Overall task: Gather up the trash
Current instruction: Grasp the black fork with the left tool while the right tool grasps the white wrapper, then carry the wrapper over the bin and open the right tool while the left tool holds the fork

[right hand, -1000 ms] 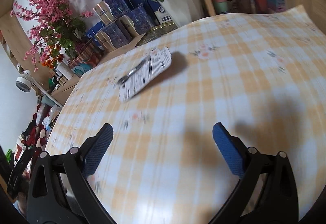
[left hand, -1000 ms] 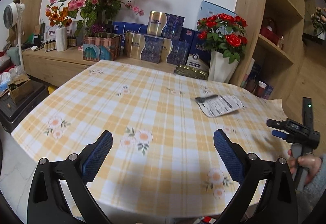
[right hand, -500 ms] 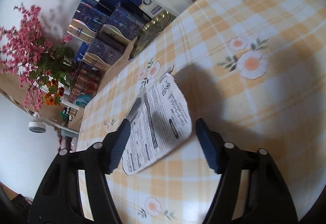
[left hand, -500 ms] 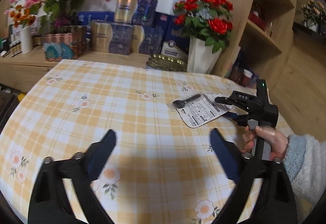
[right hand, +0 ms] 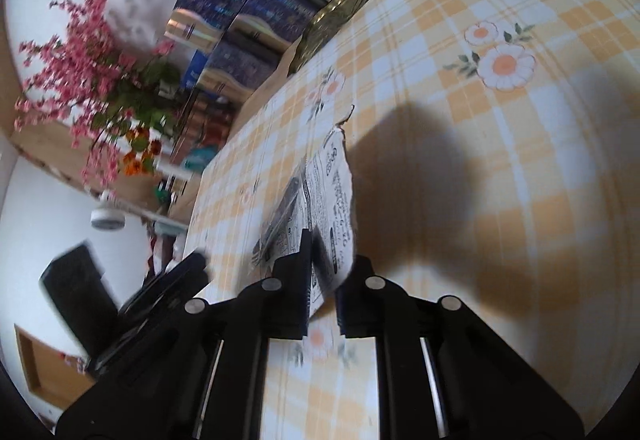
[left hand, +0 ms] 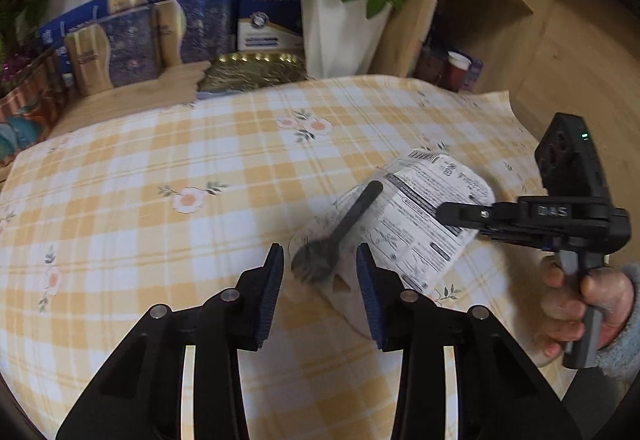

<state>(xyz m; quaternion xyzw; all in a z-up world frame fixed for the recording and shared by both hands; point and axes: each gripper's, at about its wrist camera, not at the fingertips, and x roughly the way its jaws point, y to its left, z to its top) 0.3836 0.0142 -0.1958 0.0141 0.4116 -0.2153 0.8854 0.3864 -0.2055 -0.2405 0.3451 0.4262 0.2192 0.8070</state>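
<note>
both grippers have swung in on the printed wrapper lying at two o'clock on the checked tablecloth. the right gripper has clamped its edge; the left gripper, jaws closing, brackets the black spoon untouched. pickup looks begun. only the left view shows the spoon clearly and the hand; the right view shows the pinch.

left gripper fingers closing, angled downward; right gripper fingers clamped together, a hand gripping its handle.
</note>
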